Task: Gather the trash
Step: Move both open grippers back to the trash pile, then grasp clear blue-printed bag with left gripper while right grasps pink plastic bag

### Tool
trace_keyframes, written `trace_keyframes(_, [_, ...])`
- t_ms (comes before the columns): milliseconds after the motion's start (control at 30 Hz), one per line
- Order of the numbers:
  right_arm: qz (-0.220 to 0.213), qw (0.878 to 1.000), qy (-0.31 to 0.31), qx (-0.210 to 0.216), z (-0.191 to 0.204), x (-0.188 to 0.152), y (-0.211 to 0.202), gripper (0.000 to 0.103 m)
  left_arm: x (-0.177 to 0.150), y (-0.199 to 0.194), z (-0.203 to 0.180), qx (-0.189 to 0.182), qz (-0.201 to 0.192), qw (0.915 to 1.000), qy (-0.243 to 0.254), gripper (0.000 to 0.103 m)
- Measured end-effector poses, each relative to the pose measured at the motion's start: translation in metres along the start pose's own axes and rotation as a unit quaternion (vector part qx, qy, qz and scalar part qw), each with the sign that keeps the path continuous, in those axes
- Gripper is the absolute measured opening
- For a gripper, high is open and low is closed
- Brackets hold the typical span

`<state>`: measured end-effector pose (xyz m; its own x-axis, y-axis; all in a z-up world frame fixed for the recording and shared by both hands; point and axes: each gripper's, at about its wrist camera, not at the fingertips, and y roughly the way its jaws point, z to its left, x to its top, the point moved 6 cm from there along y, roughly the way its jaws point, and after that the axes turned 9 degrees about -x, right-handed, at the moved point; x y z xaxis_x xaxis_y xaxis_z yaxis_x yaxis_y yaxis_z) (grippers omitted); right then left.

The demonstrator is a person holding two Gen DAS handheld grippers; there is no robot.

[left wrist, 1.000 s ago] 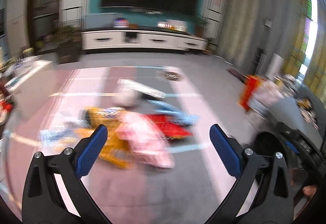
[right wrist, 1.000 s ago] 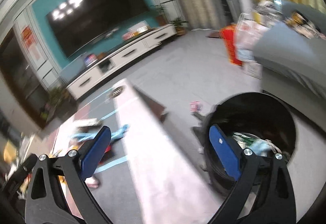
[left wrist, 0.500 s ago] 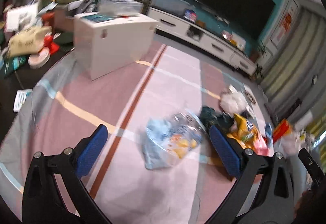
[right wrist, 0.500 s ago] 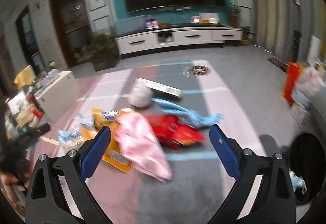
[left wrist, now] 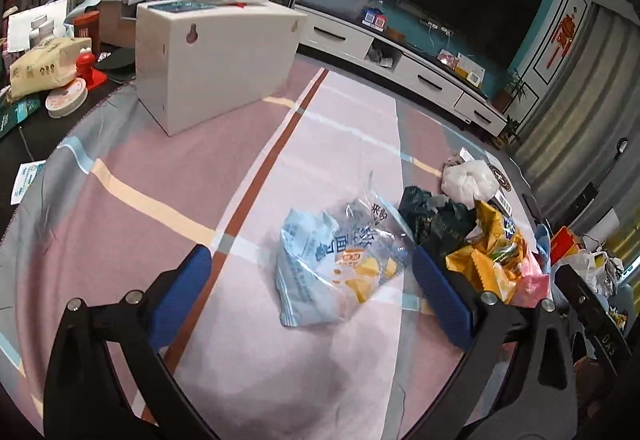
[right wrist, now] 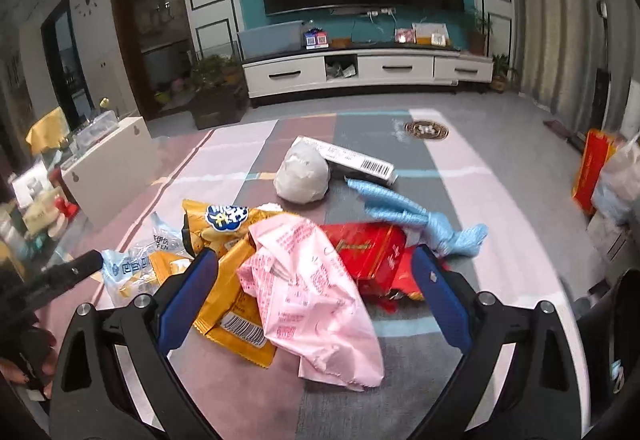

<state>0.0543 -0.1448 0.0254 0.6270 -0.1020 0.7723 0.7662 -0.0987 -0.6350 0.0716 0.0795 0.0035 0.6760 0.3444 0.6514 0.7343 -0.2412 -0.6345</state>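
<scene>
wrappers (right wrist: pixel 320 288) heaped on rug (right wrist: pixel 500 208) | box (left wrist: pixel 216 60) left | tv stand (right wrist: pixel 368 74) behind

Little is legible from my feeds. Ahead of my left tongs, the clear blue snack bag (left wrist: pixel 340 260) carries blue Chinese characters that I cannot make out. Just left of my right tongs, the same bag (right wrist: pixel 136 260) shows the letters "FEN". Between the right tongs, the pink bag (right wrist: pixel 316 292) has red print, too small to read. The white box (right wrist: pixel 352 160) beyond carries a barcode.
</scene>
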Motion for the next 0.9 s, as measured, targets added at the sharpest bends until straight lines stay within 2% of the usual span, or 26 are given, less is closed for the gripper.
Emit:
trace_keyframes(133, [-0.002,1.000,0.020,0.006,-0.001,-0.009,-0.001,0.095,-0.003,0.003,0.001,0.004,0.002,1.0000,-0.001,0.100])
trace_keyframes(400, [-0.042,0.999,-0.021,-0.020,0.010,-0.012,-0.012,0.095,-0.007,0.007,-0.004,-0.004,0.015,0.9999,0.005,0.100])
trace_keyframes(467, [-0.039,0.999,-0.021,-0.011,0.011,-0.013,-0.011,0.095,-0.007,0.008,-0.005,-0.003,0.014,0.9999,0.006,0.100])
trace_keyframes(633, [-0.032,0.999,-0.023,-0.022,0.009,-0.014,-0.007,0.095,-0.010,0.016,-0.007,-0.003,0.025,0.9996,0.010,0.100])
trace_keyframes(900, [0.000,1.000,-0.011,-0.007,0.007,-0.023,0.011,0.095,-0.011,0.030,-0.010,-0.010,0.027,0.9995,0.015,0.100])
